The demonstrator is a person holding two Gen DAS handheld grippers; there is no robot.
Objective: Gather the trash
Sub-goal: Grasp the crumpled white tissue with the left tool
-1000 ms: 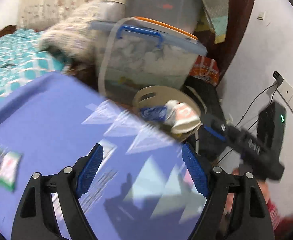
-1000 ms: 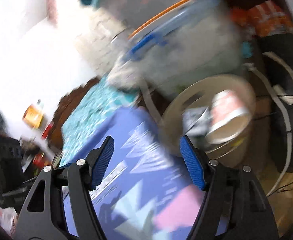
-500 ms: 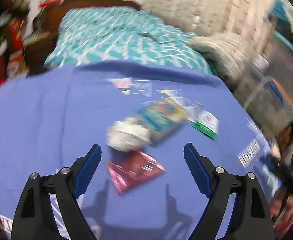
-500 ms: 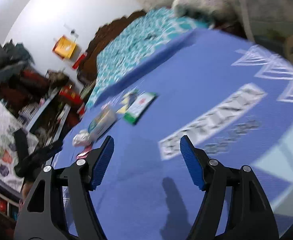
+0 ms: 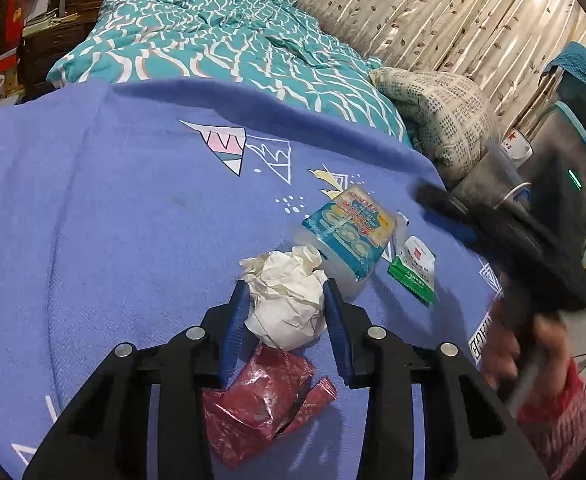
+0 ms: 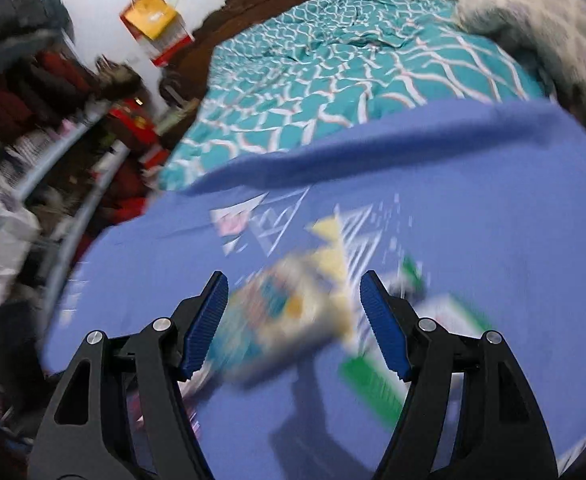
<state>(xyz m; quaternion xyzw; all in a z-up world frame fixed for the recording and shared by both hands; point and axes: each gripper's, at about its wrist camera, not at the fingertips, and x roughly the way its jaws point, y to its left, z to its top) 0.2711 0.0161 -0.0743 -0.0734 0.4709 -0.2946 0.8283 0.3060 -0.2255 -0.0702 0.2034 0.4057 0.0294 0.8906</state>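
Trash lies on a blue blanket point(image 5: 113, 240). My left gripper point(image 5: 285, 300) is shut on a crumpled white paper ball point(image 5: 287, 300), its blue pads pressing both sides. A red foil wrapper point(image 5: 265, 404) lies under the gripper. A blue snack packet point(image 5: 349, 236) and a green-and-white packet point(image 5: 413, 270) lie just beyond. My right gripper point(image 6: 293, 312) is open and empty, hovering over the blurred blue snack packet point(image 6: 289, 324), with the green-and-white packet point(image 6: 377, 376) to its right. The right gripper also shows in the left wrist view point(image 5: 505, 240), blurred.
A teal patterned quilt point(image 5: 221, 40) covers the bed beyond the blanket. A grey patterned cushion point(image 5: 441, 120) and curtains point(image 5: 453, 12) are at the right. Cluttered shelves point(image 6: 53, 120) stand at the left in the right wrist view.
Both grippers swung from the bin side to the trash on the blanket. My left gripper came down over the white paper ball and shut on it. My right gripper moved close over the blue packet.
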